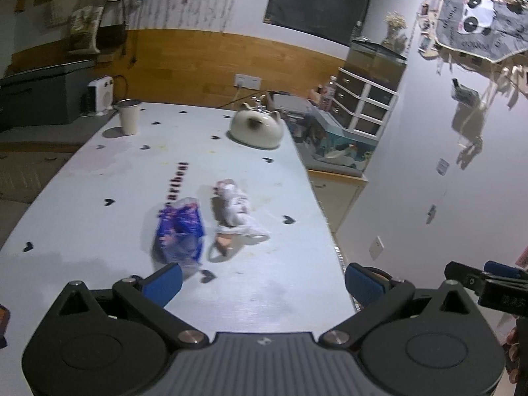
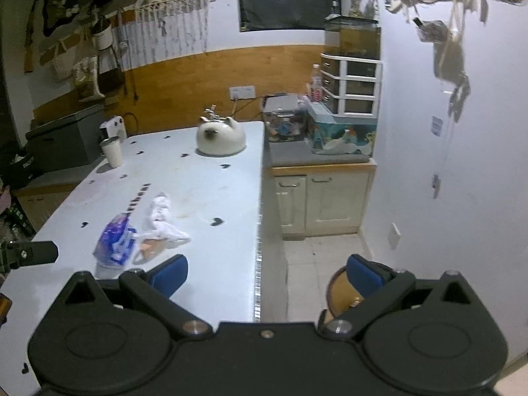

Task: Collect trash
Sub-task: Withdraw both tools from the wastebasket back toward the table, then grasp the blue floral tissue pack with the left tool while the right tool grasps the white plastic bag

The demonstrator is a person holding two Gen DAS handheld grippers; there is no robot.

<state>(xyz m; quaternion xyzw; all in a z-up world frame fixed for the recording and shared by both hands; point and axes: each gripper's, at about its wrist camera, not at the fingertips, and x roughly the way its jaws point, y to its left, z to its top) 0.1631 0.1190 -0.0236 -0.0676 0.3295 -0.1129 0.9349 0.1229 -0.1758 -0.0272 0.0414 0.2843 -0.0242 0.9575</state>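
Table [image 1: 99, 224] with a heart-print cover carried a blue wrapper [image 1: 180, 231], white plastic bag [image 1: 236, 211], cup [image 1: 128, 116] and cat-shaped kettle [image 1: 255, 128]; left gripper [image 1: 264, 279] and right gripper [image 2: 269, 272] both stood released, empty.

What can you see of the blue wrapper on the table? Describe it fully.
The blue wrapper is a crumpled, glossy packet, seemingly plastic, blue with white and pinkish print and a paler, clear-looking end. It lies flat on the white table, lengthwise away from the cameras, just left of the white wrapper, nearly touching it. It covers part of the table's printed lettering. Neither gripper touches it. Blur hides its text.
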